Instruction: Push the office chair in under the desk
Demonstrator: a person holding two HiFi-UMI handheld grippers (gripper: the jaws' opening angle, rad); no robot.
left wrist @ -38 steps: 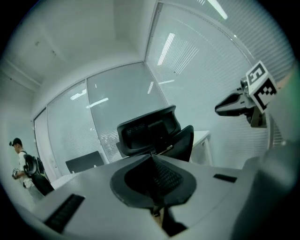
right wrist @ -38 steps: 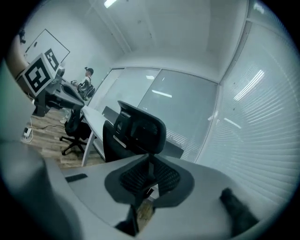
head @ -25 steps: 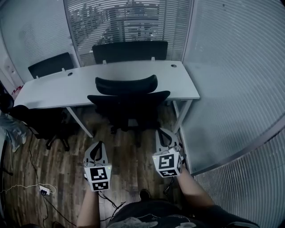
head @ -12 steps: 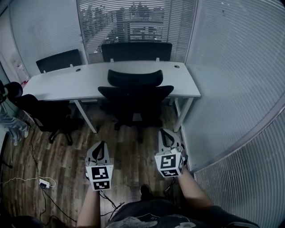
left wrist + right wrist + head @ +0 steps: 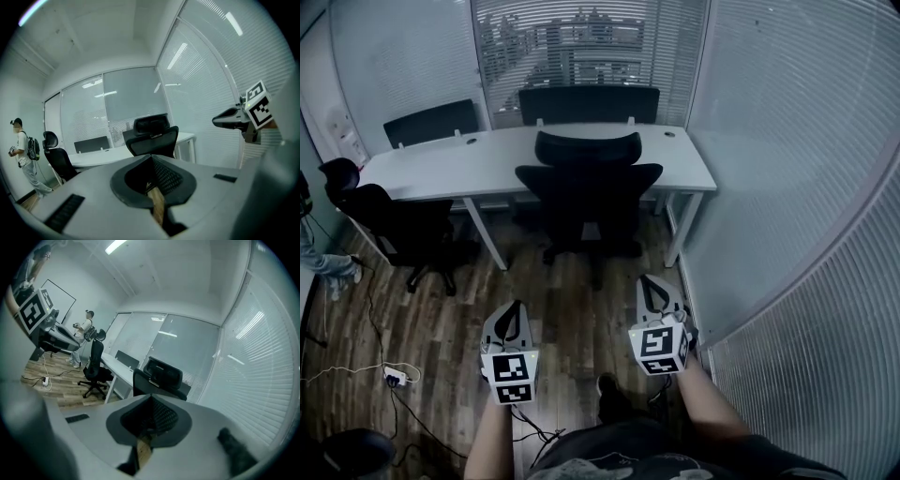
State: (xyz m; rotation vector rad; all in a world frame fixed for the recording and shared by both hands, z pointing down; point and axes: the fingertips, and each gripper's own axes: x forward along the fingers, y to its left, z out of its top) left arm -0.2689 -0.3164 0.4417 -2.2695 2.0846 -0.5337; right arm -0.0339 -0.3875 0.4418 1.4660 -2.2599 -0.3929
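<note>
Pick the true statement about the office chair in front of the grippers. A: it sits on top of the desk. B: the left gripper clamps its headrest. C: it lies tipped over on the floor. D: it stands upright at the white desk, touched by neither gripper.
D: the office chair stands upright at the white desk, and the left gripper and right gripper hang well short of it.
</note>
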